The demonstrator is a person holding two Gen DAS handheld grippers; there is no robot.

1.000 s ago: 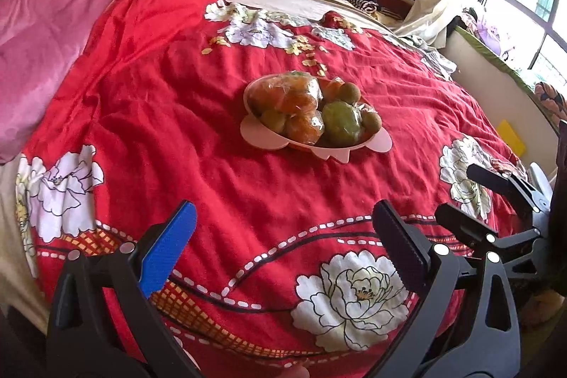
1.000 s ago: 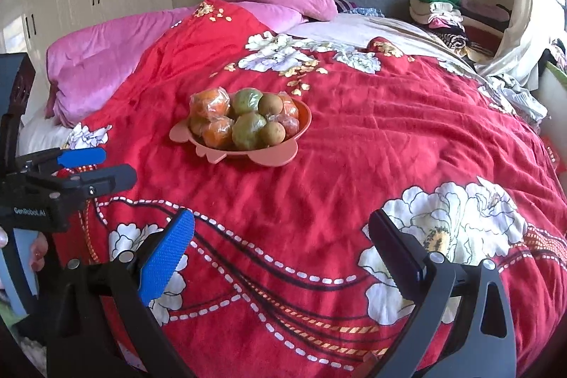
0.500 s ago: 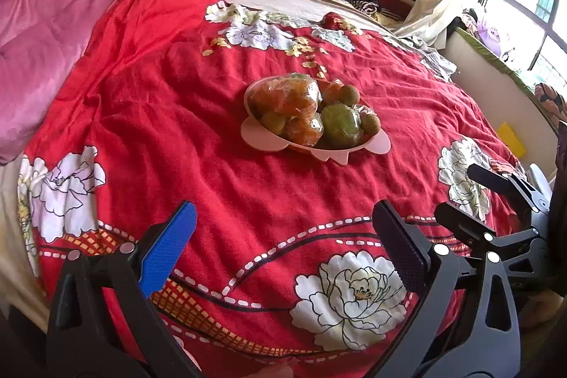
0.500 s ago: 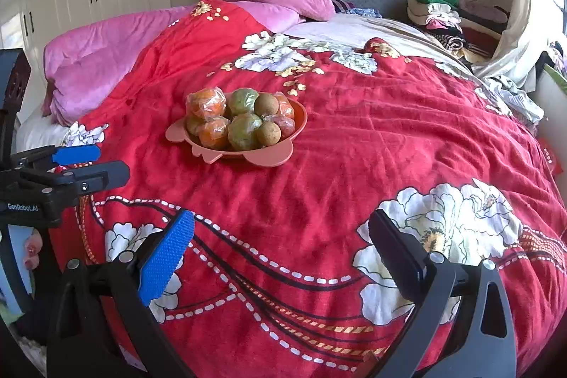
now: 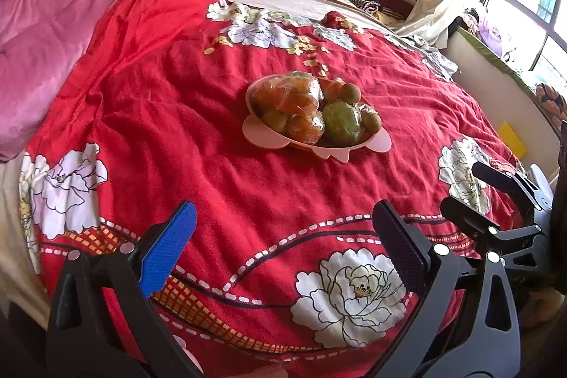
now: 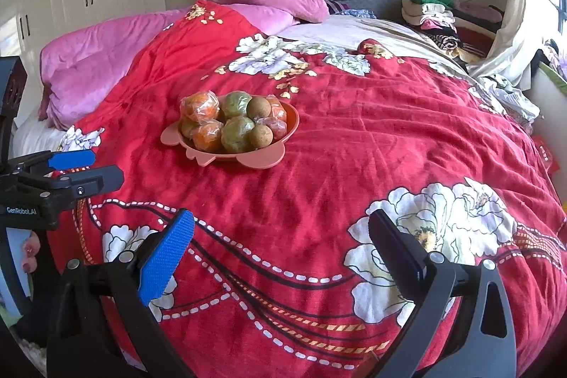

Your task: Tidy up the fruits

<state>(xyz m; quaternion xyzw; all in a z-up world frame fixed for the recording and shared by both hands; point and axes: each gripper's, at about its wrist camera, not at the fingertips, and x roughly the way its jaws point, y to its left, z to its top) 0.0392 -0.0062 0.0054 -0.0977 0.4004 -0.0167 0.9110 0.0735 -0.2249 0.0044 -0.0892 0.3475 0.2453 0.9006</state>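
As our view has crept closer, fruits (image 6: 232, 126) sit piled in pink bowl (image 6: 248, 158); L gripper (image 5: 283, 232) & R gripper (image 6: 281, 236) gape, empty.

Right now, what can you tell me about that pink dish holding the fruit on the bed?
The dish is a shallow, salmon-pink bowl, seemingly plastic, with rounded lobes jutting from its rim. It sits level on the red blanket near the middle of the bed, heaped with fruit: orange ones in clear wrap, green ones and smaller brown ones. Only the blanket and fruit touch it; both hand-held grippers are well short of it.
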